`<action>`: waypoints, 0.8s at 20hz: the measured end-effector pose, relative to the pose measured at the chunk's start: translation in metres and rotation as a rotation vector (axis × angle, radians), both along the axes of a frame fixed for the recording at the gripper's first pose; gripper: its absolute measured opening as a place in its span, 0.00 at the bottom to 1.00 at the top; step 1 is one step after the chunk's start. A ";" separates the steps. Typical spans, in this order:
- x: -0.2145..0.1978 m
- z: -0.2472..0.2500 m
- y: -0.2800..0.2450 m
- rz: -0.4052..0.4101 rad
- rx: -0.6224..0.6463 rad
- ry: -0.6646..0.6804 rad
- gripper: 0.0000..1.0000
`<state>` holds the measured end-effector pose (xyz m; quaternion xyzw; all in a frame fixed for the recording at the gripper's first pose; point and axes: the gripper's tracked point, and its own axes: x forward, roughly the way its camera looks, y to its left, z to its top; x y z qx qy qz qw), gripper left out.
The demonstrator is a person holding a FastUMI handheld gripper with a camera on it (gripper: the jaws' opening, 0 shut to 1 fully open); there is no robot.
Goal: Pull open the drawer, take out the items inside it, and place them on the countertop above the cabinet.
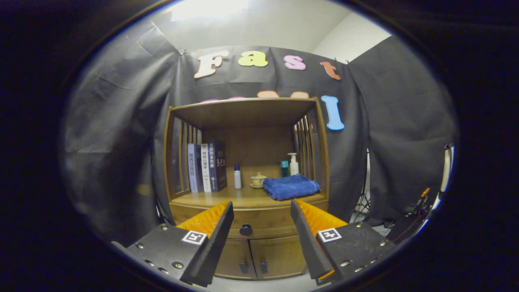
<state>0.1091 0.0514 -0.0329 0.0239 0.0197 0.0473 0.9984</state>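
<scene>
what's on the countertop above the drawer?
Books, a small bottle, a cup, a folded blue towel, a pump bottle. The drawer is shut, contents hidden. The tongs hang open before its knob.

books (206, 166) upright | white bottle (237, 177) | teacup (258, 180) | folded blue towel (290, 186) | pump bottle (293, 164)

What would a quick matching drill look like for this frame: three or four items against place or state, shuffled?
Items:
1. towel
2. books
3. knob
4. tool

Places/states:
A. upright, at the shelf's left end
B. open, short of the cabinet
C. folded, on the shelf's right side
D. on the shut drawer, seen between the fingers

Pairs: 1-C, 2-A, 3-D, 4-B
</scene>
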 end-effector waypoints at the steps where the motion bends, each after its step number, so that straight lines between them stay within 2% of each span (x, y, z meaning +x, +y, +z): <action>1: 0.010 -0.007 0.005 0.003 -0.001 0.023 0.85; 6: 0.052 -0.041 0.026 -0.027 0.045 0.092 0.85; 8: 0.062 -0.059 0.041 -0.009 0.067 0.128 0.85; 12: 0.082 -0.092 0.063 0.027 0.092 0.198 0.78; 16: 0.105 -0.125 0.078 0.055 0.094 0.268 0.78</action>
